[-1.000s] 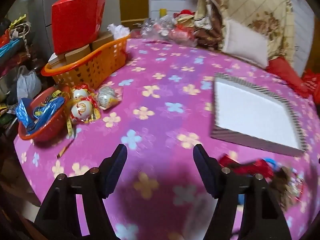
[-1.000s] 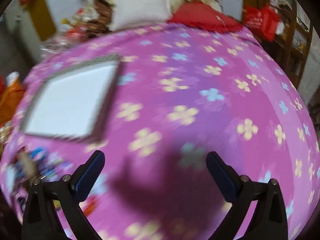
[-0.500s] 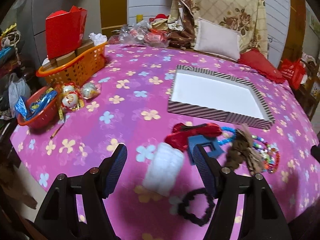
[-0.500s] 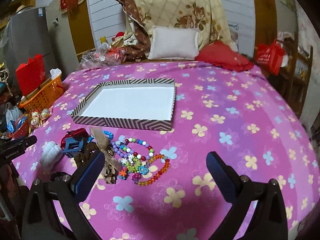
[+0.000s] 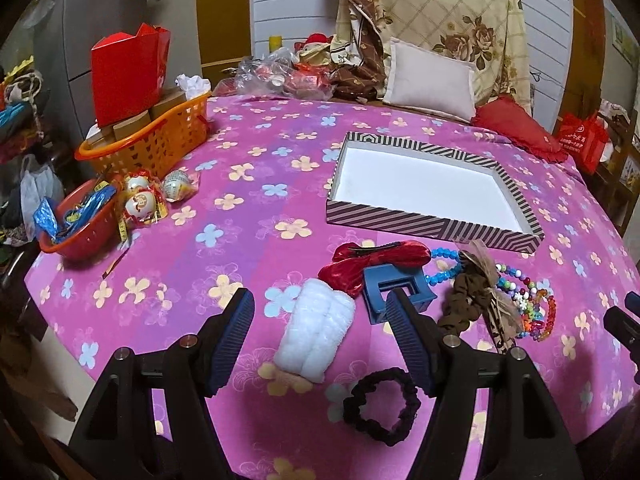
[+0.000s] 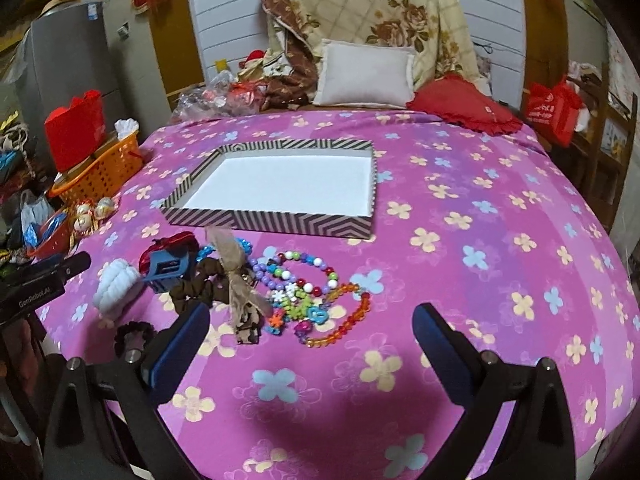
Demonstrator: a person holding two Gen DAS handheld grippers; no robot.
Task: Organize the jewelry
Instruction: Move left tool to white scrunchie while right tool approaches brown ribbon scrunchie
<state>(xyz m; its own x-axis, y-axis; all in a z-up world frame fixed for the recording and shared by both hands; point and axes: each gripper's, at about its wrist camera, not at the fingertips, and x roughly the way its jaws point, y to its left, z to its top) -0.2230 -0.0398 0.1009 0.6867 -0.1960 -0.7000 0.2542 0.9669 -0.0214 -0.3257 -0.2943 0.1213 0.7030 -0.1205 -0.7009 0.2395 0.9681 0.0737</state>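
A striped box [image 5: 432,229] [image 6: 272,222] with a white, empty floor lies on the pink flowered cloth. In front of it lie a white scrunchie [image 5: 316,334] [image 6: 116,286], a red bow clip [image 5: 360,264], a blue claw clip [image 5: 394,286] [image 6: 166,266], a brown scrunchie with a bow [image 5: 474,300] [image 6: 236,292], a black scrunchie [image 5: 382,406] and several bead bracelets [image 6: 316,292] [image 5: 528,300]. My left gripper [image 5: 320,338] is open and empty above the white scrunchie. My right gripper [image 6: 310,354] is open and empty just in front of the bracelets.
An orange basket [image 5: 152,144] with a red bag, a red bowl [image 5: 80,224] and wrapped ornaments [image 5: 152,196] sit at the left. Pillows [image 6: 366,74] and clutter line the far edge. The cloth's right side [image 6: 500,240] shows only flowers.
Both grippers have pulled back and up from the cloth. The box and the jewelry pile came into full view. Both stayed open.
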